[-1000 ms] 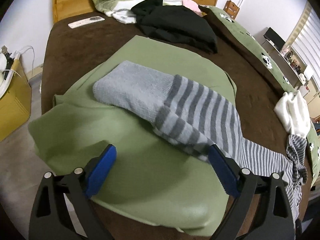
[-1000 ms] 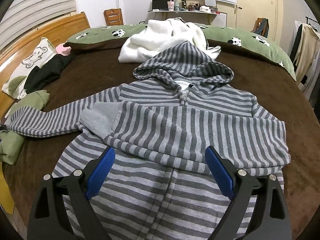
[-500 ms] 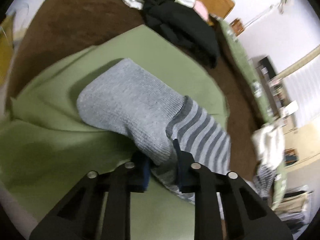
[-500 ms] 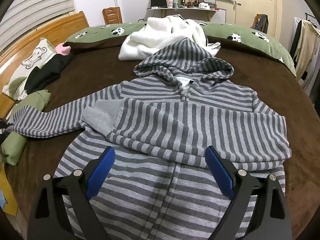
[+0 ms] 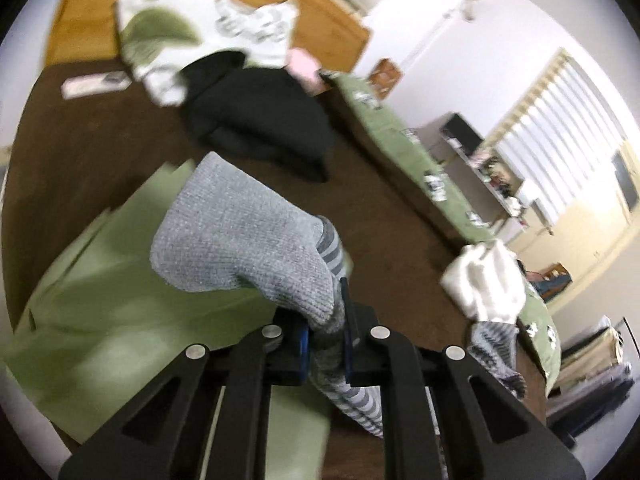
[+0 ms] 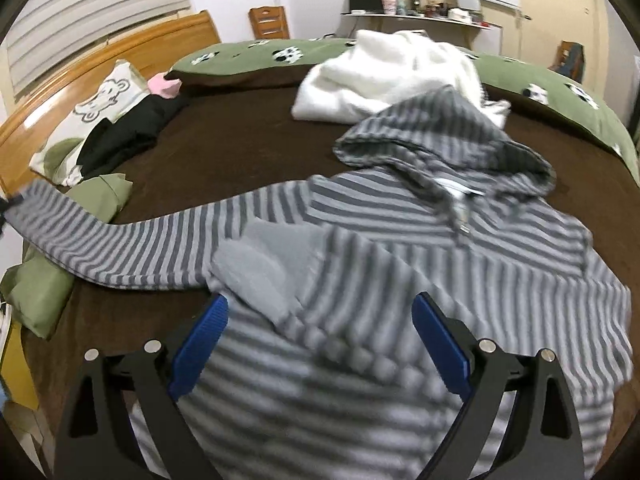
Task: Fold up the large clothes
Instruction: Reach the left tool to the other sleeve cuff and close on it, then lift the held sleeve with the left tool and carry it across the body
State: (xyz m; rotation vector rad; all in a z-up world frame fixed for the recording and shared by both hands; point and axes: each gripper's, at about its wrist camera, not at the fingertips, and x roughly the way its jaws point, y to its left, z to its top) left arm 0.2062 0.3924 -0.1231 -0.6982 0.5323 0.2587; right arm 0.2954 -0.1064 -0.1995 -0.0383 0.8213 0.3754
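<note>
A grey striped hoodie (image 6: 460, 280) lies front-up on the brown bed (image 6: 240, 152), one sleeve folded across its chest with the plain grey cuff (image 6: 264, 264) on top. The other sleeve (image 6: 132, 248) stretches out to the left edge of the right wrist view. My left gripper (image 5: 326, 344) is closing on that sleeve's cuff (image 5: 248, 240); its pads pinch the fabric and hold it raised above a folded green garment (image 5: 120, 292). My right gripper (image 6: 320, 344) hovers open over the hoodie's lower front, with nothing held.
A black garment (image 5: 264, 120), a bear-print pillow (image 5: 208, 32) and a white remote (image 5: 96, 84) lie near the wooden headboard. A white fleece (image 6: 384, 76) sits beyond the hood. A green panda-print duvet (image 6: 552, 88) runs along the far side.
My left gripper went from wide open to shut on the sleeve cuff and lifted it off the green garment. My right gripper shifted across the hoodie, still open.
</note>
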